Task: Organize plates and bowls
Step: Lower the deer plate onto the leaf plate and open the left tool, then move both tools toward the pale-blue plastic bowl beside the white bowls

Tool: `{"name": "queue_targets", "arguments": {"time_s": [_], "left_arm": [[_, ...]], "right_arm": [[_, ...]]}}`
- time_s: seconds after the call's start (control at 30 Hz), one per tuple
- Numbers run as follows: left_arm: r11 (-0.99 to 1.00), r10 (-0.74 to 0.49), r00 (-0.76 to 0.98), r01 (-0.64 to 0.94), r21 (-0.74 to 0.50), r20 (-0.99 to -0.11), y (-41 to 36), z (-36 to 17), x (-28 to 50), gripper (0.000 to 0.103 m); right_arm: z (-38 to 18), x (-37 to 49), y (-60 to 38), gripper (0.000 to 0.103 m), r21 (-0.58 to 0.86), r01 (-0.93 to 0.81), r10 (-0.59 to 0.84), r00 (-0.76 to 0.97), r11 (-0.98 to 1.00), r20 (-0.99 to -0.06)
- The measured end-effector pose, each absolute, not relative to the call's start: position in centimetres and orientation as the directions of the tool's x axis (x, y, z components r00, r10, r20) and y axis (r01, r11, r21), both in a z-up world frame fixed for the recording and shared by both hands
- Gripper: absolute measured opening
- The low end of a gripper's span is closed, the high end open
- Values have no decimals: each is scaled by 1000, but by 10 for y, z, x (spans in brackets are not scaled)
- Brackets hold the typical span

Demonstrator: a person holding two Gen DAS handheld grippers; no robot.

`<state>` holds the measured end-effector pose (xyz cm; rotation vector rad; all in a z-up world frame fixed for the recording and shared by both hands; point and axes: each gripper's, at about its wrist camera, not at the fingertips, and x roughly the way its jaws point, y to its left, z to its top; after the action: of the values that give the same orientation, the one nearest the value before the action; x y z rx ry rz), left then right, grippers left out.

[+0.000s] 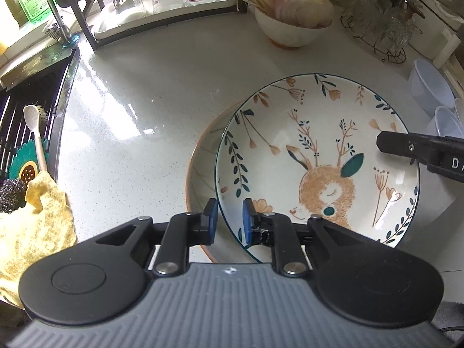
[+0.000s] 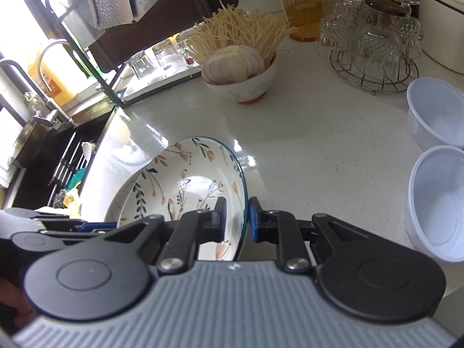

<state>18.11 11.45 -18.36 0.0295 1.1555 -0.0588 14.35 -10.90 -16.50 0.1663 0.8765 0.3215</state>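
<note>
A deep plate painted with a deer and flowers (image 1: 319, 150) sits tilted over an orange-rimmed plate (image 1: 203, 174) on the white counter. My left gripper (image 1: 229, 221) is shut on the deer plate's near rim, one blue pad on each side. The right gripper's black finger (image 1: 388, 143) reaches over the opposite rim. In the right wrist view, my right gripper (image 2: 236, 217) is shut on that rim of the deer plate (image 2: 185, 185), and the left gripper (image 2: 87, 226) shows at the left edge. The lower plate is mostly hidden there.
A bowl of noodles and onion slices (image 1: 293, 26) stands at the back. Clear plastic tubs (image 2: 438, 197) line the right side, behind them a wire rack of glass cups (image 2: 374, 43). The sink (image 1: 29, 116) and a yellow cloth (image 1: 34, 217) lie left.
</note>
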Motion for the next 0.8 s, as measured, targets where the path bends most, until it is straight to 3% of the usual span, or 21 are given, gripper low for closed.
{"name": "queue_targets", "arguments": {"time_s": [0.43,0.57,0.8], "left_arm": [[1000,-5,407,-23,-16,-913,116,-172,181,21],[999,-10,450,-27,-25,-893,117,-162,177,32],[999,-5,514,-27,-22,-858,111,-140,178,33]], "right_arm": [[-177,149,-109,19,309,-220,379,565,925,-733],[-179,150,-107,20,321,-233,396,550,918,-735],[-173,153,-110,21,345,-239,419,562,908,-713]]}}
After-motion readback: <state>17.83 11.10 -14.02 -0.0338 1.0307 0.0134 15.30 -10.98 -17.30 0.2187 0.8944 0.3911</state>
